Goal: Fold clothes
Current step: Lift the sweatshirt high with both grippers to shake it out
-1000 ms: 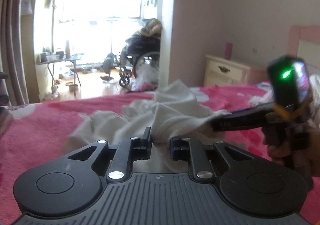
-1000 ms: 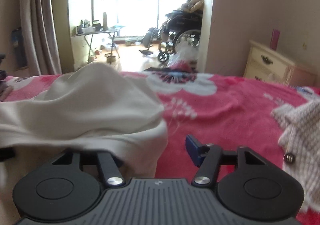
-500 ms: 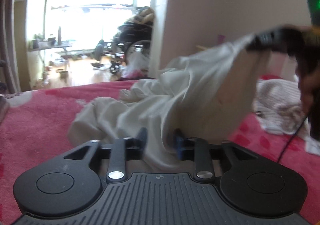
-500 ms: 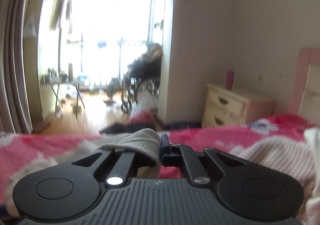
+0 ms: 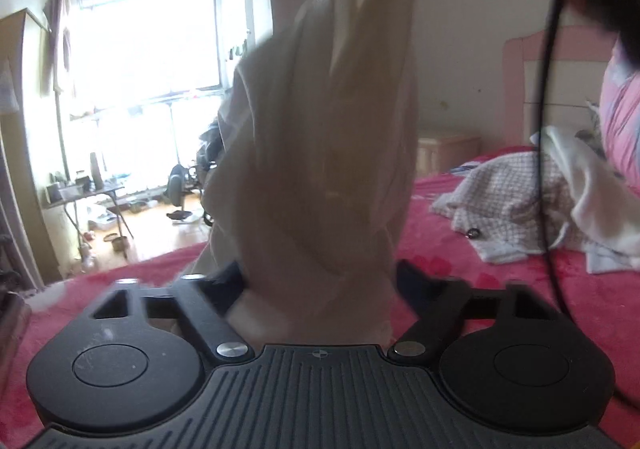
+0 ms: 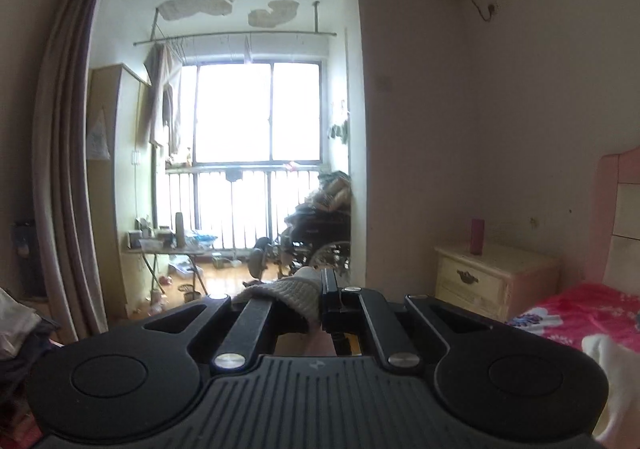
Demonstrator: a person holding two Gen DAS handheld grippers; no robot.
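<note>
Overhead, the right gripper (image 6: 322, 289) is clamped on the ribbed edge of the white garment (image 5: 320, 153), which hangs from its jaws as a long twisted drape. Its lower end passes between the parted jaws of the left gripper (image 5: 320, 281); whether their pads press it cannot be told.

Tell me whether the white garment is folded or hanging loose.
Hanging loose, not folded: the white garment drapes in bunched folds from the right gripper, which is shut on its ribbed edge, down between the left gripper's fingers.
</note>
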